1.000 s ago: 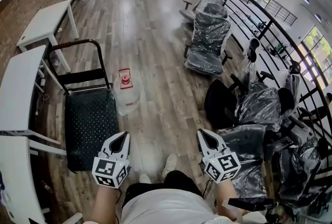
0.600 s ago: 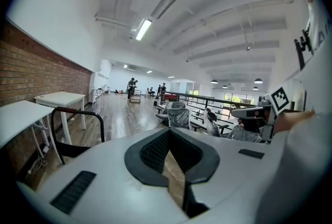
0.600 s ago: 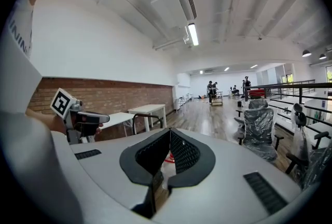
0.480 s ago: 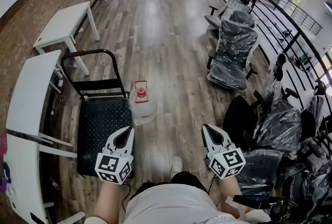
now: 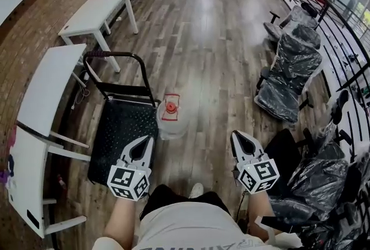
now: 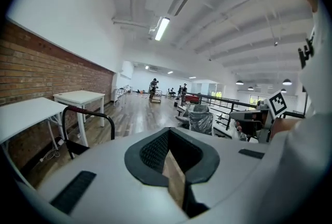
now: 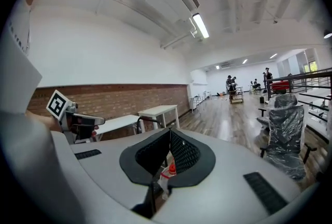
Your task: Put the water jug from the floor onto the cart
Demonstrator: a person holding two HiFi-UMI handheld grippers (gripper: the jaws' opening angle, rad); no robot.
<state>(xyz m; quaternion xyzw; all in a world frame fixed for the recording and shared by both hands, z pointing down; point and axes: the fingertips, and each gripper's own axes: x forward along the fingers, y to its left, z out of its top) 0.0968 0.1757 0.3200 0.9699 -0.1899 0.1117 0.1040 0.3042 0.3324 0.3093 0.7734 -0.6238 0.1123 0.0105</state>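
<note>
Standing beside cart point(image 5: 118, 133) edge, water jug point(image 5: 171, 118), wide floor point(image 5: 214, 58) beyond

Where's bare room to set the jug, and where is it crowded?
The cart's deck is bare, bordered by its handle and the water jug. Floor beyond the jug is open. Crowded: wrapped chairs right, white tables left.

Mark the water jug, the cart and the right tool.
water jug point(image 5: 171, 125), head view, clear body below the red cap.
cart point(image 5: 118, 139), head view, bare dark deck.
right tool point(image 5: 236, 136), head view, shut fingertips.
</note>
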